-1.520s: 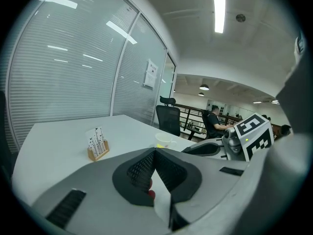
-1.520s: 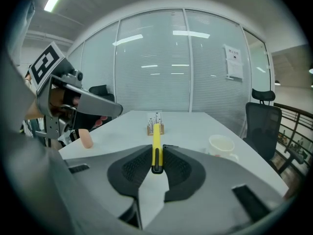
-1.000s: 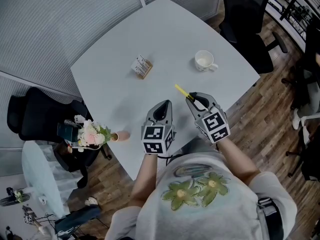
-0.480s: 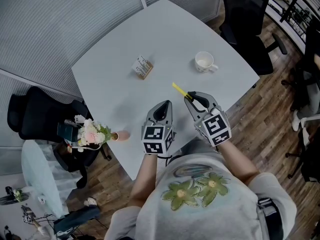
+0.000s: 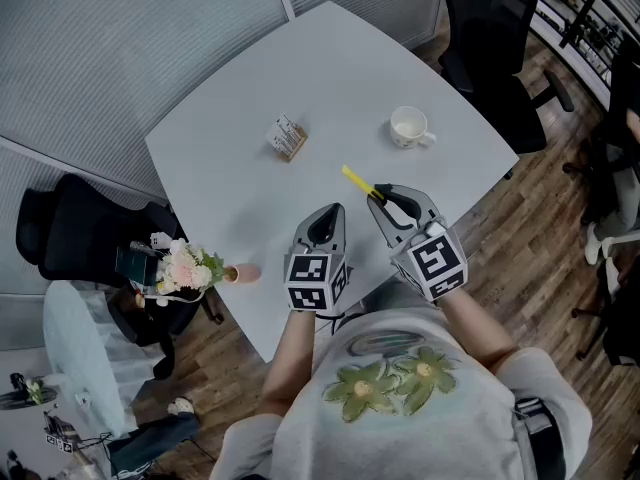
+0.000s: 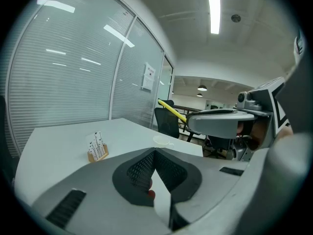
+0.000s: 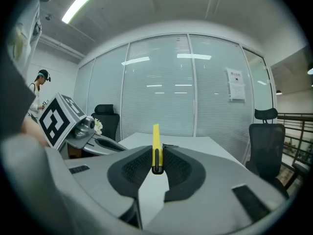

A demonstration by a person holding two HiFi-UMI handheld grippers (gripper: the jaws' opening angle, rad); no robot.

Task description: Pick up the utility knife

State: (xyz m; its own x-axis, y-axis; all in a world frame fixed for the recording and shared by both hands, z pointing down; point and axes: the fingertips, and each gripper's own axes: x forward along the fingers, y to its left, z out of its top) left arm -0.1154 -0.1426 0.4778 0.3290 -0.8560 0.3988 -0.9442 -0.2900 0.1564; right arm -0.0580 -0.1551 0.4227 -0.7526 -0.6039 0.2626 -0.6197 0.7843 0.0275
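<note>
I am pinching the knife by its rear end in my right tool above the desk, judging it light, stiff and slick, likely to swivel, while my left tool is idling pressed together, empty.

Head cam: above the person, facing steeply down, whole white table in frame. Left gripper cam: low, tight behind its jaws, facing across the table to a blinds wall. Right gripper cam: same mount, facing a glass partition. All 3 share table and yellow utility knife; head and left share card stand and mug; each gripper cam catches the other gripper.
</note>
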